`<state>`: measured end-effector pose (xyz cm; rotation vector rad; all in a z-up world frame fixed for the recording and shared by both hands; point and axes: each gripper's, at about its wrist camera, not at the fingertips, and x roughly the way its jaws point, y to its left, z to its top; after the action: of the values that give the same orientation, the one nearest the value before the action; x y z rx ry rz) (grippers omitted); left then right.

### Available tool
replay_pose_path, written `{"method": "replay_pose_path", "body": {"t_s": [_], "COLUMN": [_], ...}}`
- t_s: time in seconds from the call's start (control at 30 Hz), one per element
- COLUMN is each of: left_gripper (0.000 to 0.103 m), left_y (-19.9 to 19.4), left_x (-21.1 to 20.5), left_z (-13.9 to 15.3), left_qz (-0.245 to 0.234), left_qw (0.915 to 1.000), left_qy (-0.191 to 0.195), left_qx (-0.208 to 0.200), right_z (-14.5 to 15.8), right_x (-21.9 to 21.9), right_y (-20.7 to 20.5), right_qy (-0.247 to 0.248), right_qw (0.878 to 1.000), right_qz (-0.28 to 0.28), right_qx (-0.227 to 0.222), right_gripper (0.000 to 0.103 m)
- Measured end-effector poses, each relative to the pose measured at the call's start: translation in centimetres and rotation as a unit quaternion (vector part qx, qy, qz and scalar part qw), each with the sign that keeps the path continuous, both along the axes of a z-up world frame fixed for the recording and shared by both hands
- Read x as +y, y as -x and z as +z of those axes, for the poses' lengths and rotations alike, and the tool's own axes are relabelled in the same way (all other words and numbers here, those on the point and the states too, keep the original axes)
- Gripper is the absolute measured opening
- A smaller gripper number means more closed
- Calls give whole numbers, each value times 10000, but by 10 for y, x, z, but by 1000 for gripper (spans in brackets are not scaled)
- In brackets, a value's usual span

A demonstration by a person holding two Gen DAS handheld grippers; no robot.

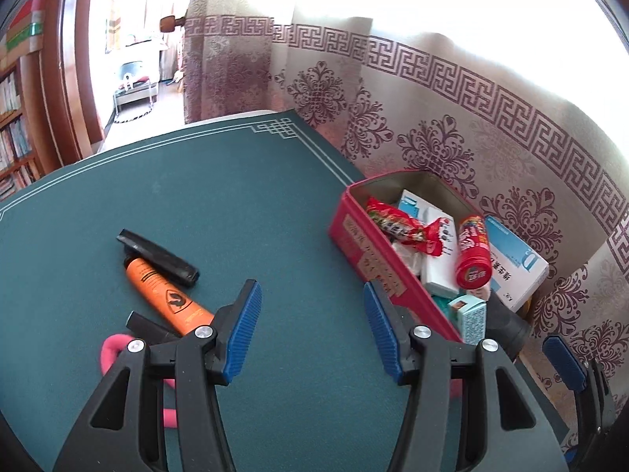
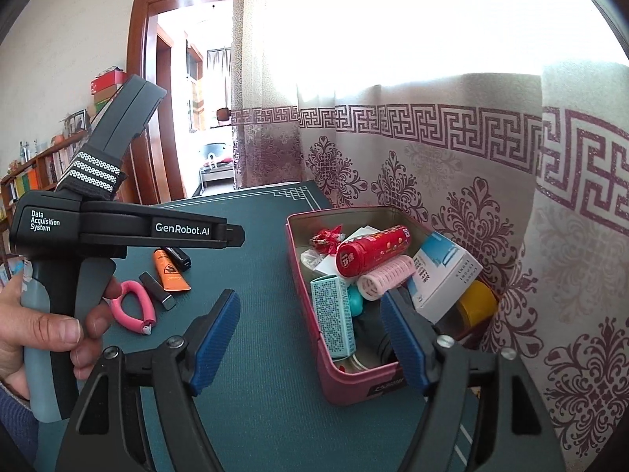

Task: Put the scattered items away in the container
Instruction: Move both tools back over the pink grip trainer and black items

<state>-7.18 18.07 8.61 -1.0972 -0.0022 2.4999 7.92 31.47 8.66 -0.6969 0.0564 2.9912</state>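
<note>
- Left wrist view: the left gripper hangs over the green desk with its jaws released and nothing between them.
- Ahead on its left lie an orange tube, a black bar resting across the tube's far end, a small dark stick and a pink looped curler, partly hidden behind the gripper's frame.
- To its right stands the red tin, up against the patterned curtain. It is heaped with a red canister, a red snack wrapper, a white-and-blue box and a teal carton.
- The right gripper's blue pad shows beyond the tin.
- Right wrist view: the right gripper has its jaws spread and empty at the tin's near end, one finger over its inside.
- A pink hair roller lies under the canister.
- The left hand holds the other tool, printed "GenRobot.AI" and "Data Acquisition System".
</note>
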Motion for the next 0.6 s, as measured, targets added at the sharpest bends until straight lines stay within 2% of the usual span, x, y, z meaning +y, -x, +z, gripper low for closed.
{"method": "replay_pose_path", "body": {"t_s": [0.23, 0.43, 0.5, 0.6], "left_gripper": [58, 58, 58, 58], "left_y": [6, -1, -3, -9], "left_x": [-53, -85, -91, -91], "left_z": [-25, -53, -61, -64], "left_qz": [705, 1255, 1343, 1397], "left_qw": [9970, 9900, 9881, 9878], "left_qy": [64, 210, 137, 170], "left_qx": [-323, -606, -741, -670], "right_z": [-3, -11, -14, -18], "right_x": [-29, -40, -41, -43], "right_y": [3, 10, 13, 16], "right_qy": [-105, 1, 59, 104], "right_qw": [9993, 9981, 9976, 9970], "right_qz": [340, 550, 586, 626], "right_qx": [-75, -277, -358, -435], "right_gripper": [79, 80, 80, 80]}}
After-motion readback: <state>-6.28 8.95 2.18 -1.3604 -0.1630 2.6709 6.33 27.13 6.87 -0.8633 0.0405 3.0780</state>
